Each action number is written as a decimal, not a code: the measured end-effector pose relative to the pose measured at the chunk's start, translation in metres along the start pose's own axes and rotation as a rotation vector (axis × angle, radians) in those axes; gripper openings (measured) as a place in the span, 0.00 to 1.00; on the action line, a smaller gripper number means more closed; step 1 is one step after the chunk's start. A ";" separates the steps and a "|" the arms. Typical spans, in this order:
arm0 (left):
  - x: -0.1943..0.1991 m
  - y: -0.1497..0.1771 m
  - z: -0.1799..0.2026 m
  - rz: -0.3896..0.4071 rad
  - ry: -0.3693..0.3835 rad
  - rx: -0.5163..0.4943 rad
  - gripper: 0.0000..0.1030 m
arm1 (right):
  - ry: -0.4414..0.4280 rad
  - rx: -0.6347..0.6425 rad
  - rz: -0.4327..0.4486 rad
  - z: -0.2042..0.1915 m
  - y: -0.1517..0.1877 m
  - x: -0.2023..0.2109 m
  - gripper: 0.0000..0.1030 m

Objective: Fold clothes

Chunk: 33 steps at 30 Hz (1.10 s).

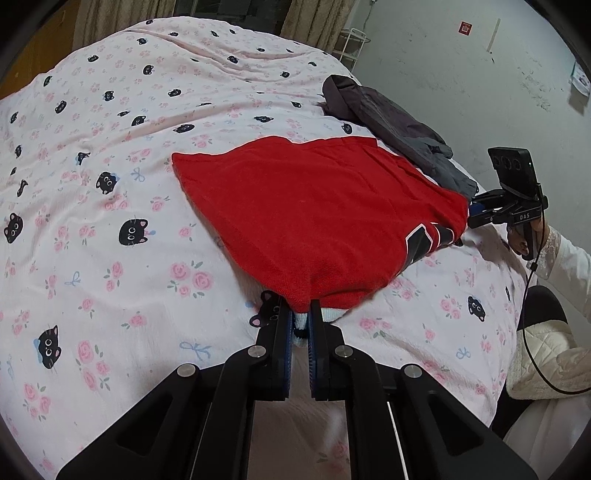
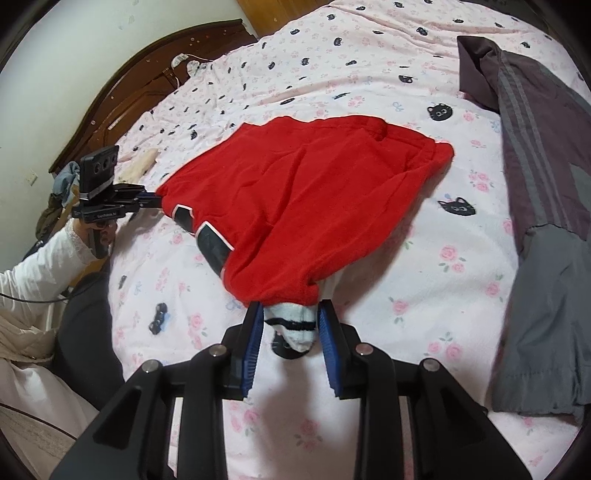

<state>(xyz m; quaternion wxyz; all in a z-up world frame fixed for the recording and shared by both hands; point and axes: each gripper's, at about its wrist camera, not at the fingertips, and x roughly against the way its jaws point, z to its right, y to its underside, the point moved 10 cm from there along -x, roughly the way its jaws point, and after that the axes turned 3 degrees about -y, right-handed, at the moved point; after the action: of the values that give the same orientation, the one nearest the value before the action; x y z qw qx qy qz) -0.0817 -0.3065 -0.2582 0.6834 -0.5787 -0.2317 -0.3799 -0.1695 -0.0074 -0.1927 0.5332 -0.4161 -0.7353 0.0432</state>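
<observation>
Left hand-held gripper (image 1: 300, 314) is clamped on the red sweater's (image 1: 314, 214) cuff; right hand-held gripper (image 2: 291, 317) stands apart around the other cuff on the bed (image 1: 110, 147)

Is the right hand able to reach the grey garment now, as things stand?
Probably yes. The grey garment lies beside the right tongs on the bed, nothing between. But the red sweater's striped cuff sits between their pads.

We see a bed covered by a pink quilt (image 1: 110, 155) printed with black cat faces and roses. Behind it stand a dark wooden headboard (image 2: 122, 99), beige curtains (image 1: 314, 18) and a white wire rack (image 1: 351, 44) by the wall.
</observation>
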 end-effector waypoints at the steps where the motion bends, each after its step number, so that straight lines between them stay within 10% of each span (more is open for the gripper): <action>1: 0.001 0.000 0.000 0.001 0.000 0.001 0.05 | -0.013 -0.004 -0.001 -0.001 0.000 -0.001 0.26; 3: 0.003 0.000 -0.001 0.005 -0.002 0.005 0.05 | -0.041 -0.011 -0.007 -0.005 0.002 -0.002 0.12; 14: 0.030 -0.007 -0.002 0.049 -0.015 0.013 0.05 | -0.225 -0.139 0.111 -0.006 0.000 0.033 0.09; 33: 0.052 0.067 0.019 -0.046 -0.014 0.061 0.04 | -0.259 -0.148 -0.041 -0.033 0.064 0.017 0.09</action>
<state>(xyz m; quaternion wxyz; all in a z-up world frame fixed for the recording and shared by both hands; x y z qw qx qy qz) 0.0051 -0.2981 -0.2560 0.6903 -0.5545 -0.2612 -0.3844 -0.1076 0.0324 -0.1979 0.4026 -0.4301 -0.8075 0.0310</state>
